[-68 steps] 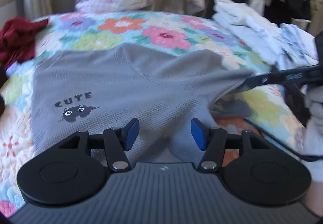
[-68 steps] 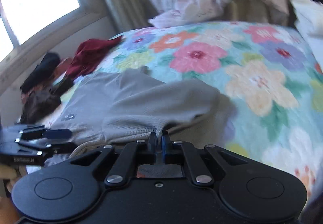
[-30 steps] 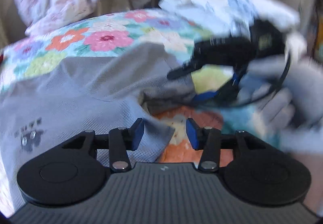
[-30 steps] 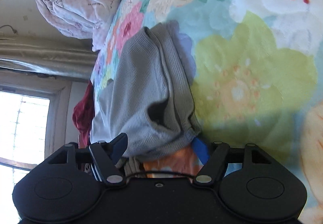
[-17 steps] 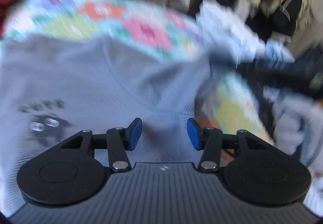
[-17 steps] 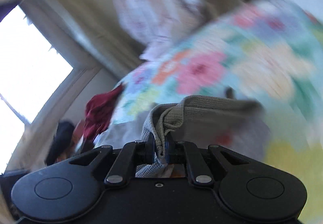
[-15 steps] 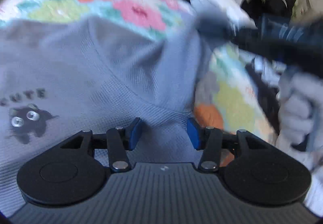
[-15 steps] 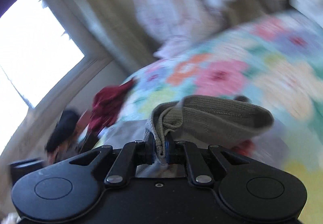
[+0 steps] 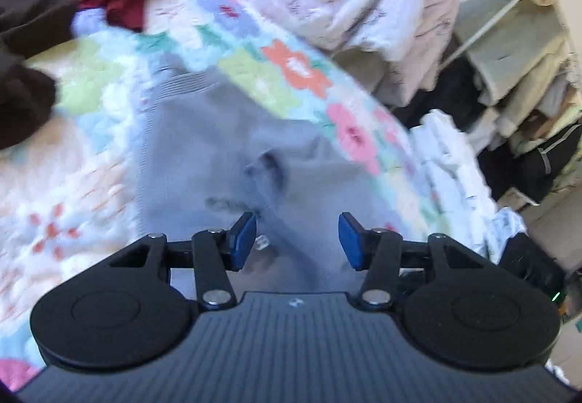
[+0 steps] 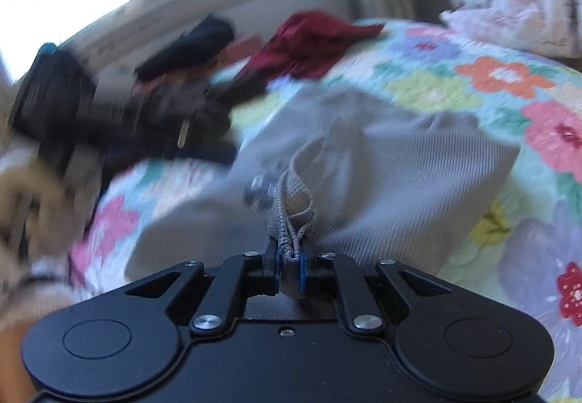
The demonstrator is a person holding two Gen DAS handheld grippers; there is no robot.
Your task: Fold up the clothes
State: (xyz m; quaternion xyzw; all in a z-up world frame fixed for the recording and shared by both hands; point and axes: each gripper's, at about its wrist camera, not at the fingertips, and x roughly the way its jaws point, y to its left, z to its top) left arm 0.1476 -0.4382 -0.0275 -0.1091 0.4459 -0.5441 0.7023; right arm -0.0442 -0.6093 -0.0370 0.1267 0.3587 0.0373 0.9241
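Right gripper (image 10: pixel 289 263) pinches the ribbed grey top (image 10: pixel 418 184).

You can't read any lettering here: the dark print on the grey ribbed-knit top (image 9: pixel 218 148) is smeared by motion blur, and nothing else carries text.
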